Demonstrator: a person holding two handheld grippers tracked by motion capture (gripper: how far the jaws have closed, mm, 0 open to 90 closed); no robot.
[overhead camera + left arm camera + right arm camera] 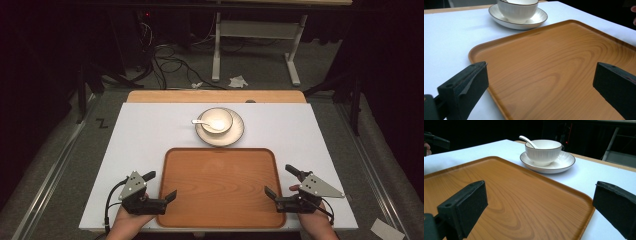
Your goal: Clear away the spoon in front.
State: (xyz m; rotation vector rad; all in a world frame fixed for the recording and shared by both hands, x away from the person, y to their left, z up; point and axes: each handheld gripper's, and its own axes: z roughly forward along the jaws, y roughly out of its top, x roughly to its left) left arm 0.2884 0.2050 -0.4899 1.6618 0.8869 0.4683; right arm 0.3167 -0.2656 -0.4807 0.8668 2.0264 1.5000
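A white-topped table bears a wooden tray and, just beyond it, a plate

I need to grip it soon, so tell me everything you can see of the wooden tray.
The wooden tray is a rounded-corner rectangle with orange-brown grain and a low raised rim. It looks like wood and lies flat and empty on the white table, near the person's edge. Nothing visibly touches it. The plate with its bowl sits just beyond its far rim.

Tray: wood-grain surface, smooth, satin sheen. Bowl, saucer and spoon: glossy white glazed ceramic; the bowl's wall is ribbed. Table: matt white top. Gripper jaw pads: matt black, finely textured.
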